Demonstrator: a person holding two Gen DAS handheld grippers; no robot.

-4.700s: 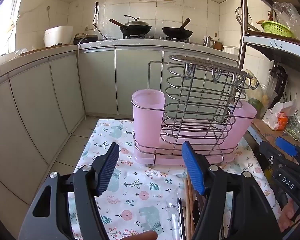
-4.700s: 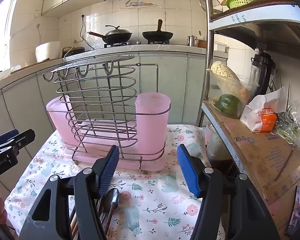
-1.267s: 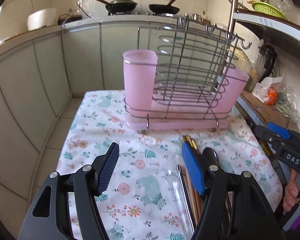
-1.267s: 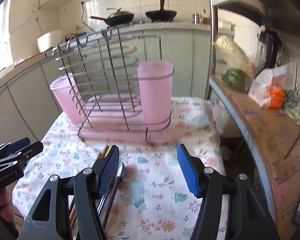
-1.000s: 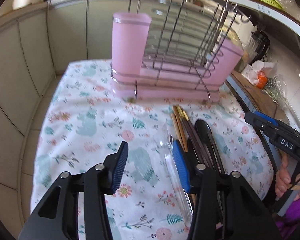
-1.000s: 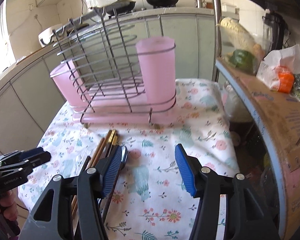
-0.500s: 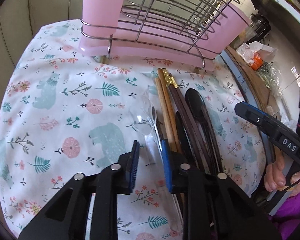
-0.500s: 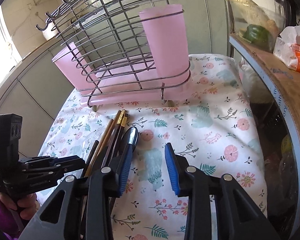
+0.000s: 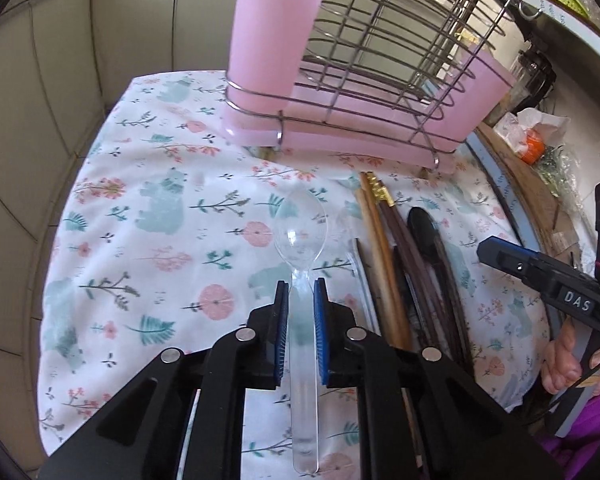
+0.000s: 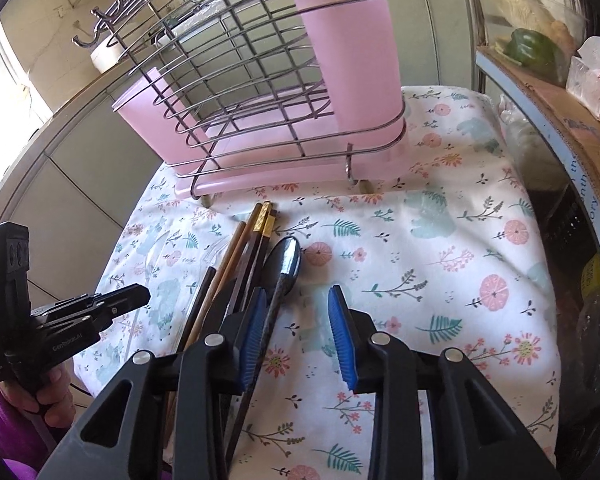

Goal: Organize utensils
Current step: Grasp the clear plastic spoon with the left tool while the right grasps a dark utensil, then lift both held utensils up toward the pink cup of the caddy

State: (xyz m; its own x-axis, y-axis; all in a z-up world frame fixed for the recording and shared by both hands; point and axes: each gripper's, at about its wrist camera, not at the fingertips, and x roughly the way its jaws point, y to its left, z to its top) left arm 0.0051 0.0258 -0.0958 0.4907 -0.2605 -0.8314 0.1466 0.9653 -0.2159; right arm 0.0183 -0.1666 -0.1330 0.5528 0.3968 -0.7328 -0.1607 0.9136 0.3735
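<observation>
The clear plastic spoon [image 9: 301, 236] lies on the floral cloth [image 9: 148, 216] in front of the pink plastic and wire utensil rack [image 9: 364, 64], bowl toward the rack. The left gripper [image 9: 301, 312] has just been closing, and its blue pads now pinch the spoon's handle. Beside it lie wooden chopsticks [image 10: 236, 256] and a dark metal spoon [image 10: 284, 264]. The right gripper [image 10: 296, 320] has narrowed to half-open, that spoon's handle against its left pad, the other pad clear.

Pink rack [image 9: 380, 92]; floral white cloth [image 9: 148, 216]; clear spoon [image 9: 300, 240].
</observation>
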